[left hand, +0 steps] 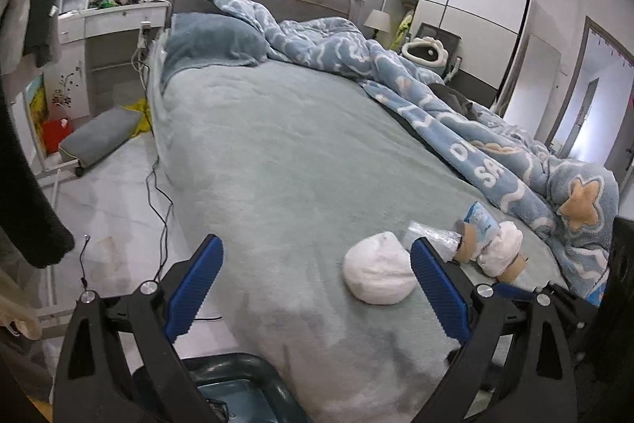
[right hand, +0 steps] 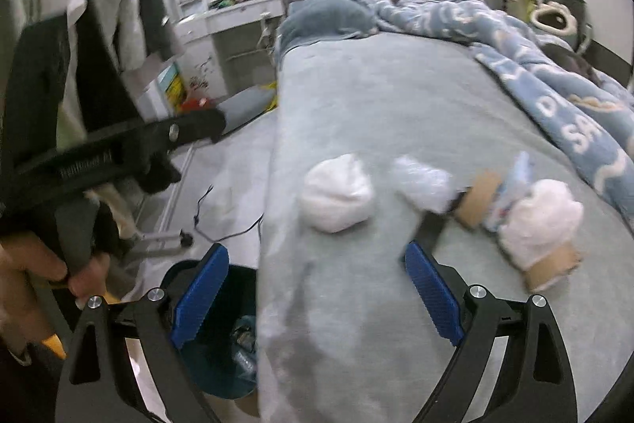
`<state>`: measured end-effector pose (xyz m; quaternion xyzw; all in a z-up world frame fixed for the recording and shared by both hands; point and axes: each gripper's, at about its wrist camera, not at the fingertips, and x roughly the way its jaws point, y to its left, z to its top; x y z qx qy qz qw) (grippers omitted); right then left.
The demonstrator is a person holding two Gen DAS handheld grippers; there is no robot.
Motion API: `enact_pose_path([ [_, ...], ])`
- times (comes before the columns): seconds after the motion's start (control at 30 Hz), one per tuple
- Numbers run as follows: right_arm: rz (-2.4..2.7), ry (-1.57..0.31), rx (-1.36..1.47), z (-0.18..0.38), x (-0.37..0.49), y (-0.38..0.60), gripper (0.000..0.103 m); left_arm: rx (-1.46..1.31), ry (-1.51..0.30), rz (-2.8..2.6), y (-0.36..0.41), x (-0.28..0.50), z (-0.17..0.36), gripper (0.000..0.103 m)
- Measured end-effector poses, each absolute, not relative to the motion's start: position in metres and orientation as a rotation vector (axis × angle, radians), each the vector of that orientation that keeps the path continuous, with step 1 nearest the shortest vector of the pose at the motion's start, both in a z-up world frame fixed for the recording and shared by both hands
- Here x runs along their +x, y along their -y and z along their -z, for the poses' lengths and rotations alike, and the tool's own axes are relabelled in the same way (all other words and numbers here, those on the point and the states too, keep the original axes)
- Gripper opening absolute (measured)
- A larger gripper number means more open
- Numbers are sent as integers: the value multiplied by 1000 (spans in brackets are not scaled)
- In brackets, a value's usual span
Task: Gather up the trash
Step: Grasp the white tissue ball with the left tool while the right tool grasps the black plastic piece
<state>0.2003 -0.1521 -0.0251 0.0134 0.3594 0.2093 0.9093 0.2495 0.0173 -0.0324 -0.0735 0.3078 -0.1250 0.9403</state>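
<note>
Trash sat in a row near the bed's [left hand: 277, 153] foot edge: a rounded white wad [left hand: 378, 269], crumpled clear plastic [left hand: 430, 236], two brown cardboard tubes [left hand: 467, 238] with a blue wrapper [left hand: 481, 219] and another white wad [left hand: 500, 247] between them. The tubes lay on their sides, long axes running roughly up-bed. My left gripper [left hand: 317, 288] and right gripper [right hand: 315, 298] both hung spread wide, holding nothing. A dark bin [right hand: 222, 335] stood on the floor below the bed's corner.

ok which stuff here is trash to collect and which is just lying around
For the job:
tissue wad
plastic wrap
cardboard tubes
blue packet
bin

Lying about:
duvet
pillow
floor cushion
cable
</note>
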Motion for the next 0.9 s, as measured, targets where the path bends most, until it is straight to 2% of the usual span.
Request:
enact_pose_path([
  [0.43, -351, -775, 115, 40, 221, 207, 91, -106, -717, 378, 25, 276, 63, 97],
  [0.53, -352, -800, 115, 46, 224, 210, 78, -110, -743, 393, 32, 285, 69, 97],
  [0.83, -383, -824, 105, 58, 226, 215, 66, -150, -813, 438, 44, 306, 93, 96],
  [0.9, -395, -827, 105, 59, 227, 215, 64, -151, -827, 437, 45, 309, 97, 93],
])
